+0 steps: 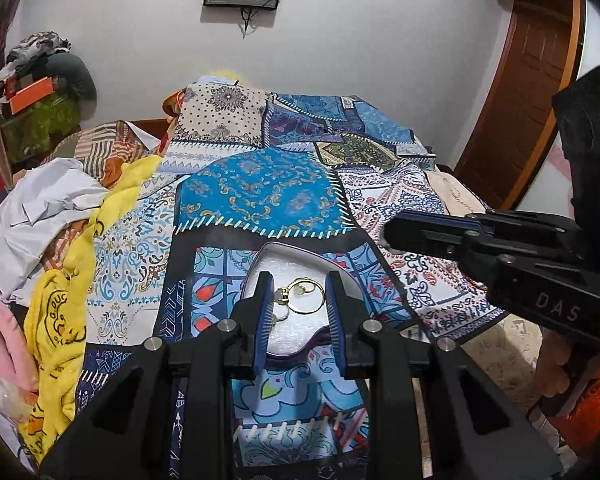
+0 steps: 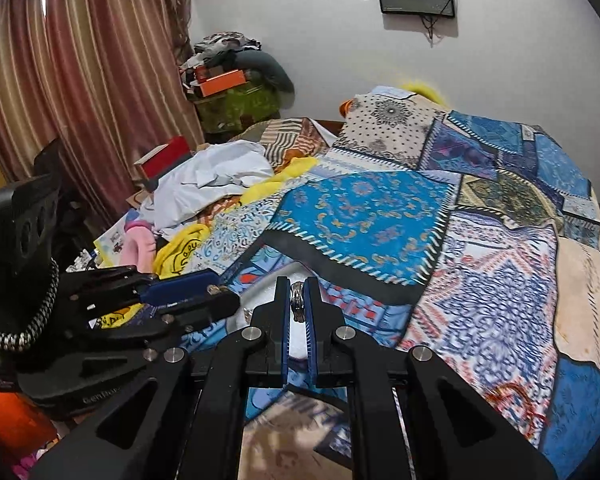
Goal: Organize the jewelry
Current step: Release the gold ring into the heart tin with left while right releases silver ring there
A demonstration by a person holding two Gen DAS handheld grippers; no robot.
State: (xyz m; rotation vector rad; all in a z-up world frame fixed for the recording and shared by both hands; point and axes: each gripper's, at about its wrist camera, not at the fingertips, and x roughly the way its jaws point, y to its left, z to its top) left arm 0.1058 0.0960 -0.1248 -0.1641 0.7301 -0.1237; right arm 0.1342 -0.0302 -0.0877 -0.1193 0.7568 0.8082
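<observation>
Jewelry sits in 2 places: a gold hoop [image 1: 308, 296] with smaller gold pieces lies in the heart-shaped tray [image 1: 300, 256] at lower centre of the left wrist view, and a silver ring [image 2: 297, 300] is pinched edge-on in your right gripper [image 2: 297, 304] at centre of the right wrist view. Those jaws are nearly closed on it, probably so the ring cannot slip on its way to the tray. Your left gripper [image 1: 298, 308] hovers with its jaws wide apart and empty, straddling the tray, perhaps ready to steady it. The tray rests on the patchwork bedspread [image 1: 260, 196].

Only the left wrist view shows the tray's contents; in the right wrist view the tray is mostly hidden behind the fingers. Only the right wrist view shows the ring.
</observation>
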